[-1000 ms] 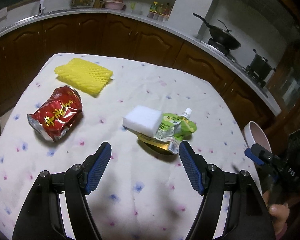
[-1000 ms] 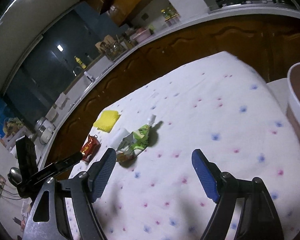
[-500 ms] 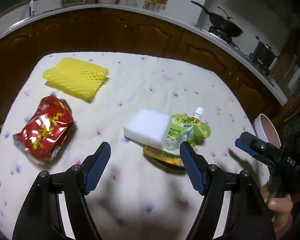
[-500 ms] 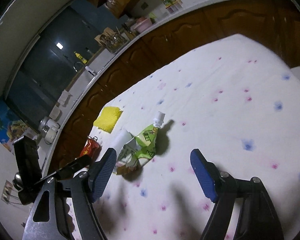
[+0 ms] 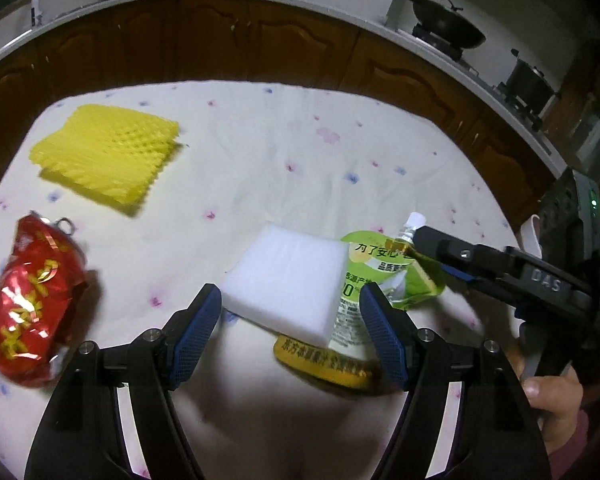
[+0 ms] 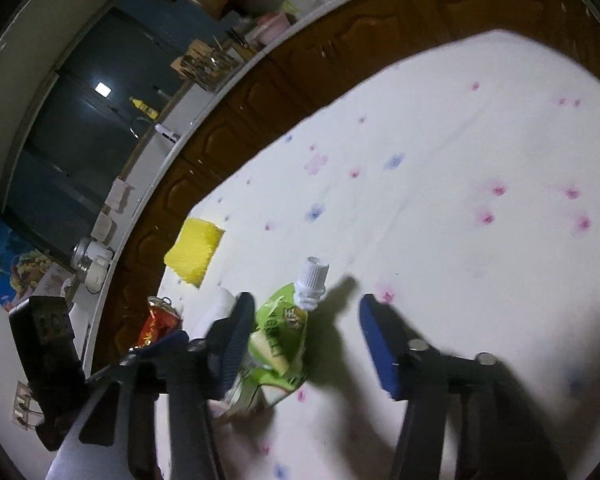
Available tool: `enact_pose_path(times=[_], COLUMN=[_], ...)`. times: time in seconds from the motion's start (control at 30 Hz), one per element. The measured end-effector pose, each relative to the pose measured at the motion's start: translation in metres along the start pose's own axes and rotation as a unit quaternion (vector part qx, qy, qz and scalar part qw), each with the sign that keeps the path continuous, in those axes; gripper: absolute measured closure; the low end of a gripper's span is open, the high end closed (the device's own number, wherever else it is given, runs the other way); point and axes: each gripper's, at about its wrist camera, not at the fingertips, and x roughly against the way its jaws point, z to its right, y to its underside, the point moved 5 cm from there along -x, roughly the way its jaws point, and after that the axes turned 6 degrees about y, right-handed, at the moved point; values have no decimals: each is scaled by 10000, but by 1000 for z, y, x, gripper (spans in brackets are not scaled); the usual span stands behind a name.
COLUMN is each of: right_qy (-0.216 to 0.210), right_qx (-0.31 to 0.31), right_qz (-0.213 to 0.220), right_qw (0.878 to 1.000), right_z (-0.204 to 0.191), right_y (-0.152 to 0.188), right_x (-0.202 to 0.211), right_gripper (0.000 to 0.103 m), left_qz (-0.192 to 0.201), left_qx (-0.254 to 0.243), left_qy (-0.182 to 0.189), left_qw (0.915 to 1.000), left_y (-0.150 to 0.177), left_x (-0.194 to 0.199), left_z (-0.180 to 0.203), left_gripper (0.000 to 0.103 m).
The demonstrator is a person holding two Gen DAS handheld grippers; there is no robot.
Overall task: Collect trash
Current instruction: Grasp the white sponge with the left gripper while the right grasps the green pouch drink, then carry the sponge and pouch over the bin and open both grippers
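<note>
Trash spread on a cloth-covered counter (image 5: 284, 152).
Both grippers, left (image 5: 290, 334) and right (image 6: 306, 344), are held with jaws released around the green pouch (image 6: 278, 340).

- The foam block (image 5: 288, 282) lies on the pouch (image 5: 384, 276), just ahead of my left gripper (image 5: 290, 338).
- The can (image 5: 28, 304) sits near the table's (image 5: 260, 152) left edge.
- The net (image 5: 104, 152) lies behind the can, toward the far left corner.
- My right gripper (image 6: 306, 344) stands over the pouch's spout end (image 6: 312, 282).
</note>
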Motion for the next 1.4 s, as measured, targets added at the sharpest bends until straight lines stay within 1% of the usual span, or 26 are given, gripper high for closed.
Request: enact_pose_path(times=[0.03,0.07,0.1,0.17,0.2,0.23,0.27,0.3,0.33,0.5,0.6,0.73,1.03,1.33,1.4], right_qy=[-6,12,57,-1,32,79,75,40,35,17,30,62,351,651,713], right_qx=[-23,-24,-16,-61,-36,-4,-16,-50,-75,-145,-178,-243,-360,-579,-630], right_qz=[-61,-72,-96,-90,-41,25,62,88,127,358,502,720,1181,1506,1577], right_qw=[10000,10000,9999,9999,10000,10000,10000,9999,9999,9993,9986,9971,9917,9847,9829], right_z=[1,2,3,6,7,8,10,12,14,20,27,39,70,110,117], right_y=[0,0,0,1,0,0,-2,-1,-2,0,1,2,6,14,16], right_x=[-5,-7,-8,-6,-2,3,8,13,18,47,69,100,157,207,216], right_gripper=[67,75,86,87,87,87,87,87,87,88,88,88,89,89,89], left_qz=[-13,12,23,77,96,102,101,106,125,272,380,452,475,350,325], left_qx=[-4,-12,1,60,68,90,145,168,163,3,-57,-99,-523,-848,-942], left_qy=[-65,-111,-93,-91,-119,-114,11,76,68,61,147,362,725,1127,1169], left_qw=[10000,9999,10000,9999,9999,9998,9998,9998,9998,9996,9992,9983,9949,9894,9881], left_y=[0,0,0,-1,-1,-2,-2,-3,-4,-7,-9,-11,-9,-1,1], left_x=[-3,-4,-5,-4,-3,-3,-2,-1,0,10,19,27,30,23,22], left_z=[-1,-2,-3,-8,-10,-11,-12,-12,-12,0,10,27,92,151,162], left_gripper=[30,30,30,39,50,56,58,64,78,78,78,78,78,78,78])
